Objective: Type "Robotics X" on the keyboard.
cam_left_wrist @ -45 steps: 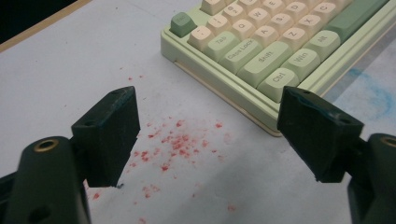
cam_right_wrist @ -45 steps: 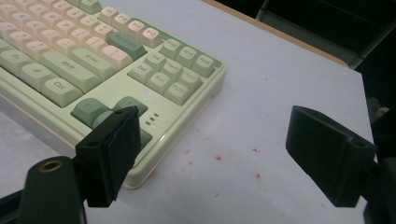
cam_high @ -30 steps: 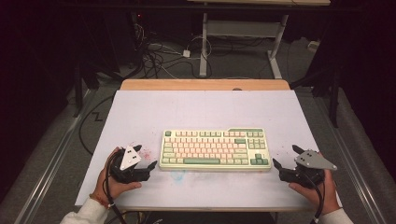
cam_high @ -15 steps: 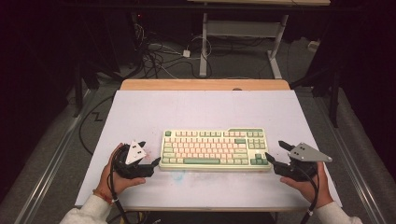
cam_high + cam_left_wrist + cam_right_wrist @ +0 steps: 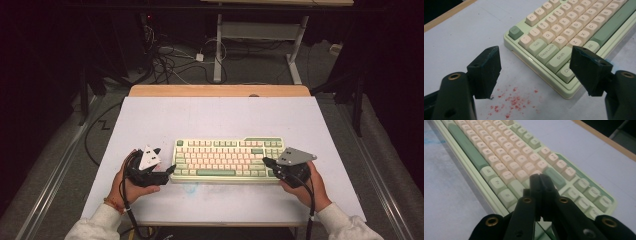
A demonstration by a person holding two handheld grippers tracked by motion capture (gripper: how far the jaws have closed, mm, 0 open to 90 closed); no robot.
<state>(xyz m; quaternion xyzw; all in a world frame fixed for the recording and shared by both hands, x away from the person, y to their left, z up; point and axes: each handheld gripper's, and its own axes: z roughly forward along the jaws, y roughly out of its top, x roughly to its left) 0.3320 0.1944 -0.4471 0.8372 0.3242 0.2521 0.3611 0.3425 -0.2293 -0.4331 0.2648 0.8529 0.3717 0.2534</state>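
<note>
On the near half of the bench [image 5: 150,120], the keyboard [image 5: 227,159] is lying flat. The left claw [image 5: 534,67] is gaping wide at its left end; the right claw [image 5: 540,185], jaws just pinched together on nothing, is hovering over its right-hand keys.

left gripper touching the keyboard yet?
Cannot tell. In the left gripper view the open fingers straddle the keyboard corner, one overlapping the Ctrl key, but no contact or gap is plain. The high view is too coarse.
</note>
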